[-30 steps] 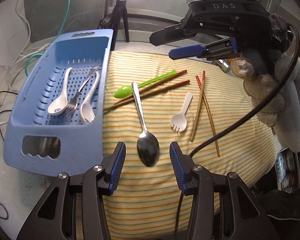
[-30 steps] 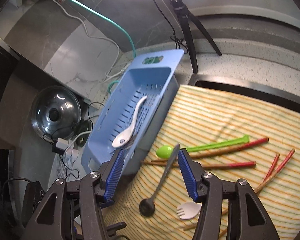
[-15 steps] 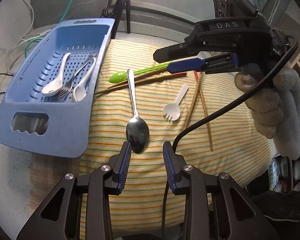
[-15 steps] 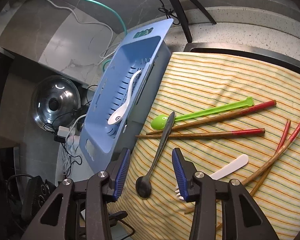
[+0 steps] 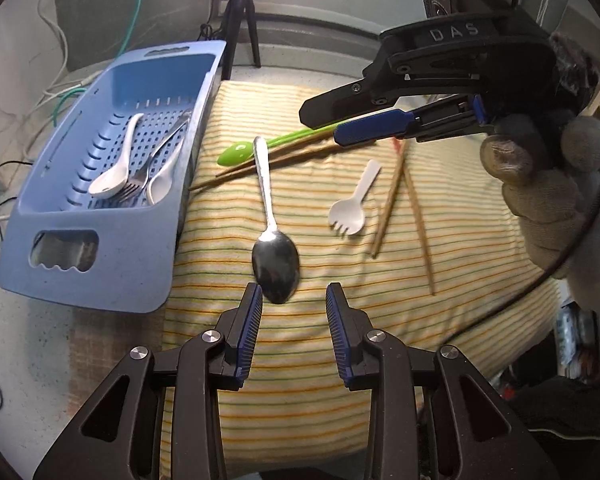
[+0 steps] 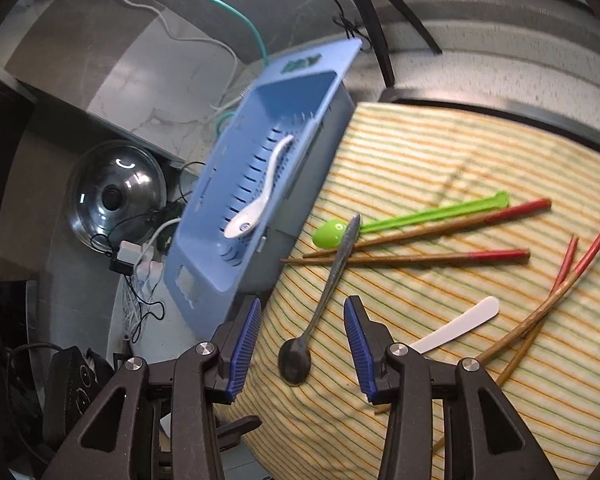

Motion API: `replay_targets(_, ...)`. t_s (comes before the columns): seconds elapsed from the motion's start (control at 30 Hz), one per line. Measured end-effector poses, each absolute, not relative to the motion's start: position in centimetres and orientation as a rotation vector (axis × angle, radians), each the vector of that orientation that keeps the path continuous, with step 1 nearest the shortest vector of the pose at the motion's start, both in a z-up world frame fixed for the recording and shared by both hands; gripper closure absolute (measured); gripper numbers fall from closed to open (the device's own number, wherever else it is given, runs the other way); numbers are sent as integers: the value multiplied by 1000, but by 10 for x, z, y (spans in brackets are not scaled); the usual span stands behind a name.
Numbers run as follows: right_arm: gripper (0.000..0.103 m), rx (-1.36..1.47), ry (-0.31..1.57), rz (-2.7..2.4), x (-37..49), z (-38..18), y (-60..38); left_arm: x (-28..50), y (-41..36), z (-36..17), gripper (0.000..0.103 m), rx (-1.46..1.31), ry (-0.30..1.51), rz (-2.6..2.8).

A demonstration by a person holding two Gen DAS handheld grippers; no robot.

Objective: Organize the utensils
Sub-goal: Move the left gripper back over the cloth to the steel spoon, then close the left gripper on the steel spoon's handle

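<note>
In the left wrist view, the left gripper (image 5: 294, 310), fingers spread and empty, has drawn back so the metal spoon (image 5: 274, 254) bowl now lies just ahead of its tips on the striped cloth (image 5: 300, 380); the blue basket (image 5: 140, 264) already holds two white spoons and a fork. In the right wrist view, the right gripper (image 6: 302, 326) has swung down over the same metal spoon (image 6: 324, 300), fingers spread either side of its handle without touching. The spoon seems the next item headed for the basket (image 6: 204, 248); green spoon (image 6: 330, 233), chopsticks (image 6: 420, 258) and white spork (image 6: 460, 324) remain.
</note>
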State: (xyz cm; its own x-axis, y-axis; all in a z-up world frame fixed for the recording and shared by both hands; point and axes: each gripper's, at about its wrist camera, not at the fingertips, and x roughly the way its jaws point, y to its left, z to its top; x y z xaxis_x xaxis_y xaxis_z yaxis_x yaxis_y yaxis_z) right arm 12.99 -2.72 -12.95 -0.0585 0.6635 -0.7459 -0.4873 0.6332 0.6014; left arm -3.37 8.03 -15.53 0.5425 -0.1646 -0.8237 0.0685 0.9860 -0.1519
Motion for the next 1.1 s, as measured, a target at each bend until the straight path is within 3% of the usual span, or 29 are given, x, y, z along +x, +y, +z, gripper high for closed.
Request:
replay_targets(0.7, 87, 282, 1546, 930, 120, -204, 2, -11, 76, -184, 73, -70, 985, -131)
replay_targets(1.0, 95, 334, 1552, 924, 118, -201, -6, -14, 76, -183, 76, -99, 980, -145)
replay_targets(1.03, 97, 344, 1551, 929, 118, -198, -7, -15, 76, -181, 77, -106, 976, -148)
replay_targets(1.1, 100, 350, 1541, 939, 118, -192, -9, -17, 77, -177, 94, -118, 968, -151)
